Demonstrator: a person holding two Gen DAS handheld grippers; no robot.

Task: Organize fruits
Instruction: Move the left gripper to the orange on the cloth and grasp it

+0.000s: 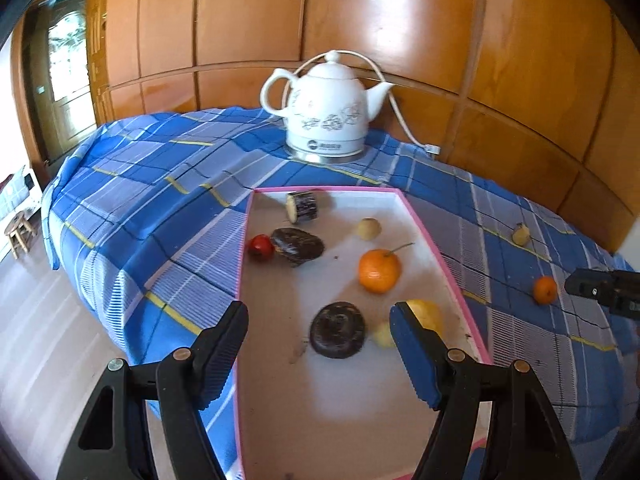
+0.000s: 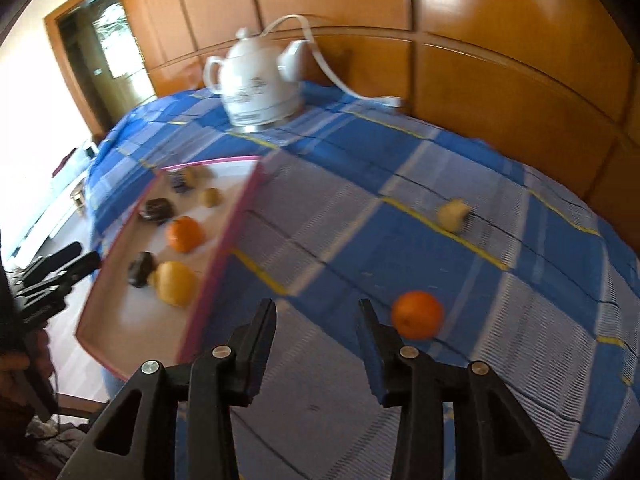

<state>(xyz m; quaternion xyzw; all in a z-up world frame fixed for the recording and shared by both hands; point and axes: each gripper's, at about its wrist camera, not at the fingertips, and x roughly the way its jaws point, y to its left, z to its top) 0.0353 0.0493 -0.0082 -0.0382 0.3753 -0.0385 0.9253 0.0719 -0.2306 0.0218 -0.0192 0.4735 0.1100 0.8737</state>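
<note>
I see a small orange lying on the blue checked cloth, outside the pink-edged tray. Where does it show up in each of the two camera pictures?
Left wrist view: the loose orange lies far right on the cloth, beyond the tray.
Right wrist view: the same orange sits lower centre-right, just right of the right gripper.
Shared landmark: the white kettle at the back of the table.
</note>
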